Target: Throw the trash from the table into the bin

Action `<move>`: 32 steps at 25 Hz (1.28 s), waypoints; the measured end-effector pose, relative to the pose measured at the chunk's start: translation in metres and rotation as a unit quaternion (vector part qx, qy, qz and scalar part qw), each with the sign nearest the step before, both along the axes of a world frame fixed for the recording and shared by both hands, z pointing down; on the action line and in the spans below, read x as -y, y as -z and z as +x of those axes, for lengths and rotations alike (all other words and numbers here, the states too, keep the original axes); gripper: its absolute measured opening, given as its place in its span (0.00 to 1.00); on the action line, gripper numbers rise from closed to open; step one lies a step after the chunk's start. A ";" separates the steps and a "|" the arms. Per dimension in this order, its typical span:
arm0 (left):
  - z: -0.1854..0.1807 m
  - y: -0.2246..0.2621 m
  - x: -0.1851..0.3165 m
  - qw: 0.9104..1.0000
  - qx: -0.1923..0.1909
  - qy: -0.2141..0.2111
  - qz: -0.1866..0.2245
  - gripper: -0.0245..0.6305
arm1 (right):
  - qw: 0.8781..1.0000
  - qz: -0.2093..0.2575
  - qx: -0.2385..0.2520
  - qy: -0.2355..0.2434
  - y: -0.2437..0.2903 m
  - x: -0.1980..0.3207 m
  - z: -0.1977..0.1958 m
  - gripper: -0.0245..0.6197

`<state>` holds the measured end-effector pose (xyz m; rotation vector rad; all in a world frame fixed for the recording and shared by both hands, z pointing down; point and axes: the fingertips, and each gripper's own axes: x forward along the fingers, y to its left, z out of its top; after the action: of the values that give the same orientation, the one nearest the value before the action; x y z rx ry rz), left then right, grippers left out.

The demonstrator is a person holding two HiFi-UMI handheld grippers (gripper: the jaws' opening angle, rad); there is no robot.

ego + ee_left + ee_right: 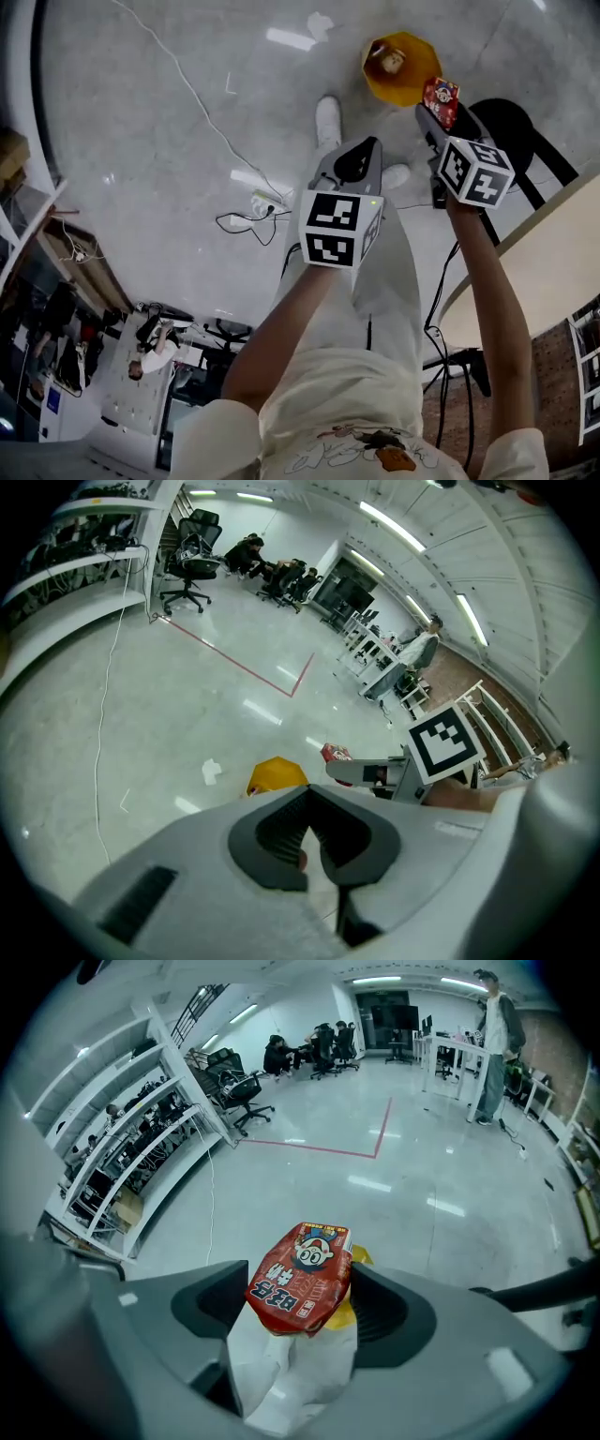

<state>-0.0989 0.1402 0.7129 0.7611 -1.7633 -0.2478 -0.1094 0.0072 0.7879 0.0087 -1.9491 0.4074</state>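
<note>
Right tongs (302,1307) pinch a red packet (300,1279) by the bin (401,67); left tongs (314,850) are pressed together, empty.
If the packet drops now, it may hit the rim and land on the floor (187,141), since it seems to hang over the bin's edge, not its middle. Head view shows the whole yellow bin with a scrap (389,62) inside. Right gripper view shows just a yellow sliver behind the packet.
</note>
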 end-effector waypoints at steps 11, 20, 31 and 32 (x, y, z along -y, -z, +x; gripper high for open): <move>-0.023 -0.089 0.044 1.000 -0.009 -0.011 -0.006 0.04 | 0.998 -0.016 -0.050 0.031 -0.093 0.008 -0.012 0.58; -0.028 -0.171 0.059 1.000 -0.010 -0.022 -0.014 0.04 | 0.995 -0.014 -0.094 0.029 -0.194 0.020 -0.002 0.58; -0.022 -0.223 0.068 0.998 -0.026 -0.058 -0.018 0.04 | 0.993 -0.025 -0.117 -0.026 -0.247 0.027 0.014 0.59; -0.024 -0.223 0.071 0.998 -0.025 -0.062 -0.017 0.04 | 0.992 -0.025 -0.117 -0.034 -0.250 0.030 0.012 0.59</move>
<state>-0.1227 0.0693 0.9360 0.8304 -1.6624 -0.1520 -0.0972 -0.0232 1.0374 0.0864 -1.7111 0.4777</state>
